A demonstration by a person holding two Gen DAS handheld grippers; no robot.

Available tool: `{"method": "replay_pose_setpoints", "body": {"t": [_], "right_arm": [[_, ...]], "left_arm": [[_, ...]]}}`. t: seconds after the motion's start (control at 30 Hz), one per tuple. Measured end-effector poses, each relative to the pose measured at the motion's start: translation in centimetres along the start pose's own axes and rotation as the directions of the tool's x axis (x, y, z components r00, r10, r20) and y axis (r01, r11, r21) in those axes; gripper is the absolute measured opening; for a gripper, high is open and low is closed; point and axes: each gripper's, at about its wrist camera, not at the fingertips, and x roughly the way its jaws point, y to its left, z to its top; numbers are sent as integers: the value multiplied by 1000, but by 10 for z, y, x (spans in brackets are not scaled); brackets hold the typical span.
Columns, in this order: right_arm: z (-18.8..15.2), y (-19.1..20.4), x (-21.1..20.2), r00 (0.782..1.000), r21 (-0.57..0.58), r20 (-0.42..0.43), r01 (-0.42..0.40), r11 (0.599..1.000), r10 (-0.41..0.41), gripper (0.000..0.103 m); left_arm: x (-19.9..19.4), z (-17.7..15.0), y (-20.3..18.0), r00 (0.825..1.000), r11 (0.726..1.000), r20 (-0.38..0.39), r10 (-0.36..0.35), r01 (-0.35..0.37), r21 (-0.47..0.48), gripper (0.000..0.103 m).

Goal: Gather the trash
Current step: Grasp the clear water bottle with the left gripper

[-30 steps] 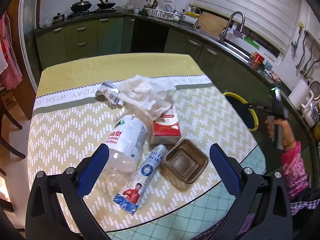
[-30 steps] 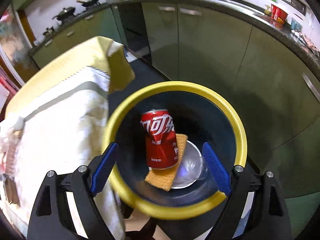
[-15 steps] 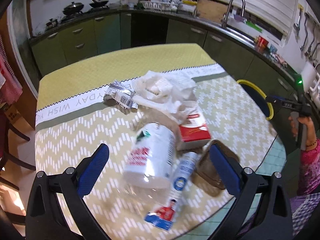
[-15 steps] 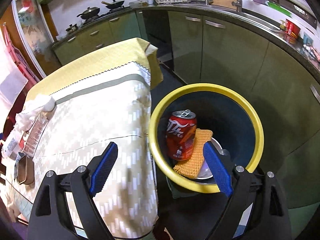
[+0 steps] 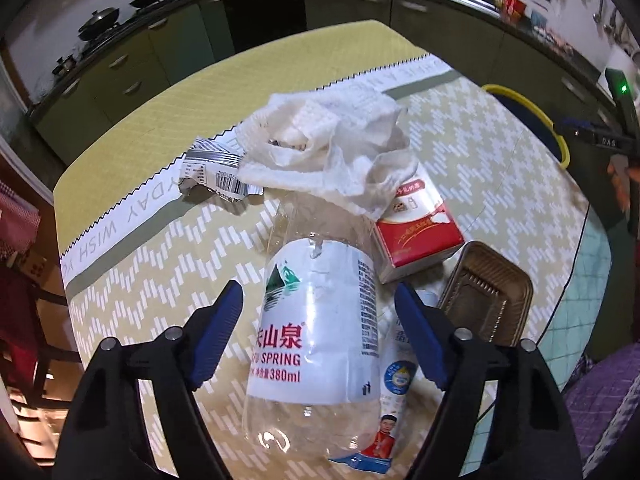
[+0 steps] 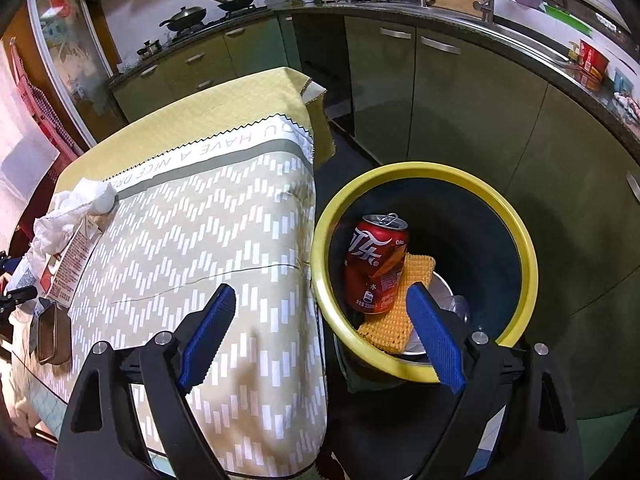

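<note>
The left gripper (image 5: 318,334) points down over a clear plastic water bottle (image 5: 316,320) that lies on the table (image 5: 160,240). Its blue jaws are closing, one on each side of the bottle, but they do not squeeze it yet.

Near the table's front edge, a squashed tube with a boy's picture (image 5: 390,392) lies just beside the bottle. A brown plastic tray (image 5: 486,296) sits next to that. A red and white carton (image 5: 416,232) lies behind the tray, with a crumpled white paper towel (image 5: 332,152) partly on top of it. A crushed silver wrapper (image 5: 214,174) lies more toward the middle of the table.

The right gripper (image 6: 320,334) hangs open with nothing in it, above the gap between the table's side edge and a dark bin with a yellow rim (image 6: 520,240) on the floor. Inside the bin a red cola can (image 6: 374,264) leans on a yellow waffle cloth (image 6: 400,312).
</note>
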Motion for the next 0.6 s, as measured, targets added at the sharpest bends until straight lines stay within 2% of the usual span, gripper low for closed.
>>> {"method": "replay_pose_setpoints", "body": {"t": [0.4,0.5,0.6], "right_arm": [[1,7,9,1000,-13,-20,-11,1000,11,86],[2,7,10,1000,-11,-22,-11,1000,11,86],[1,6,10,1000,-10,-23,-13,1000,13,86]], "left_arm": [[25,12,1,997,999,-78,9,-6,40,71],[31,13,0,995,999,-99,-4,7,36,60],[37,14,0,994,1000,-109,1,2,30,56]]}}
